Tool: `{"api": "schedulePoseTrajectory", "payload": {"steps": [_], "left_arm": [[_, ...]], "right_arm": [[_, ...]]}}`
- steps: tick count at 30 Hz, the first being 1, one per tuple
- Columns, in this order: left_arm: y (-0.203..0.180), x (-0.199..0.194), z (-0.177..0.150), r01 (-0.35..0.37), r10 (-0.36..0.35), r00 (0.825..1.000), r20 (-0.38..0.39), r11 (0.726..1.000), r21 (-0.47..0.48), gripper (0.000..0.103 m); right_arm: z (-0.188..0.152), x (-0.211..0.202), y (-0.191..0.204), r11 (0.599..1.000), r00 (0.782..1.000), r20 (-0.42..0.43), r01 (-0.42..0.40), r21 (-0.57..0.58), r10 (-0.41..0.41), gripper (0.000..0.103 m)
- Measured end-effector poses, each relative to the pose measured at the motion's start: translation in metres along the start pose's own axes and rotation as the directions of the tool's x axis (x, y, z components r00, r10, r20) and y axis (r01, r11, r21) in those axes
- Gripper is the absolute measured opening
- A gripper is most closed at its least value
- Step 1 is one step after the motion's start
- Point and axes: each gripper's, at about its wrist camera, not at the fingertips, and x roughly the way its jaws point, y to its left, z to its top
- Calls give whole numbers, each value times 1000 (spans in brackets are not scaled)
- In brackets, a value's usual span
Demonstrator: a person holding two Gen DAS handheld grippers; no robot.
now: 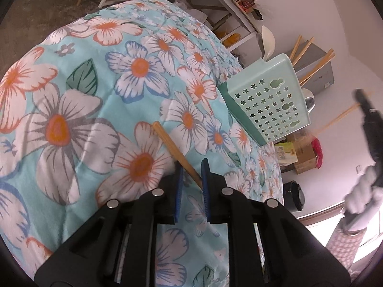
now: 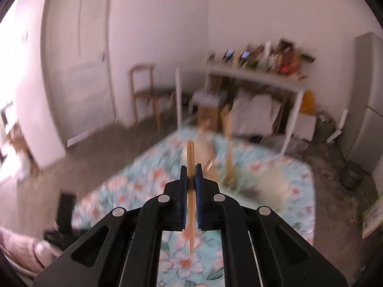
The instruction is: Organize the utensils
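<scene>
Left hand-held gripper [image 1: 192, 174]: blue-padded fingers [image 1: 205, 174] stand apart, above the floral cloth [image 1: 71, 95] that covers the surface. A wooden chopstick [image 1: 176, 154] lies on the cloth and passes between the two fingers; its near end sits against the inner face of the right-hand finger, its far end points ahead and to the left. The fingers are not closed on it, and a gap shows on the left-hand side.

Ahead and to the right of this gripper, a mint-green utensil holder [image 1: 268, 100] with star-shaped perforations stands tilted in view at the far edge of the cloth. Several chopsticks [image 1: 311, 69] and a white spoon [image 1: 268, 41] project from its top. Further right, the other gripper [image 1: 369, 124] appears blurred, held by a white-gloved hand [image 1: 361, 198], with a chopstick extending from it toward the holder.

Right hand-held gripper [image 2: 191, 175]: fingers drawn together and clamped on a single chopstick [image 2: 191, 191]. The stick runs lengthwise through the grip, its tip projecting ahead of the fingertips and its other end trailing back beneath the gripper body. This view is heavily motion-blurred. Beyond the gripper, the floral cloth [image 2: 275, 167] is visible below, with the holder [image 2: 270, 184] ahead and to the right, indistinct. Further off stand a wooden chair [image 2: 148, 95] and a white shelf unit [image 2: 258, 76] against the wall.
</scene>
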Motion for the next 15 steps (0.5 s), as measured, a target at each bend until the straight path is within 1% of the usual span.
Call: {"api": "schedulePoseTrajectory", "payload": {"steps": [1, 4, 7, 10, 15], "left_arm": [[-1, 0, 0, -6, 6, 1000, 3, 1000, 3, 14], [-3, 0, 0, -21, 21, 1000, 11, 1000, 8, 14], [-4, -1, -2, -30, 29, 999, 21, 999, 15, 14], [-5, -1, 0, -34, 34, 999, 20, 999, 19, 14], [-8, -6, -1, -33, 32, 999, 42, 999, 29, 14]], "right_arm": [[5, -11, -5, 1000, 999, 37, 8, 14, -8, 6], [11, -28, -13, 999, 995, 99, 19, 44, -23, 6], [12, -33, -17, 998, 992, 122, 12, 60, -19, 6], [10, -32, -20, 998, 991, 129, 12, 61, -20, 6], [5, -32, -23, 996, 991, 131, 1, 84, -12, 6]]}}
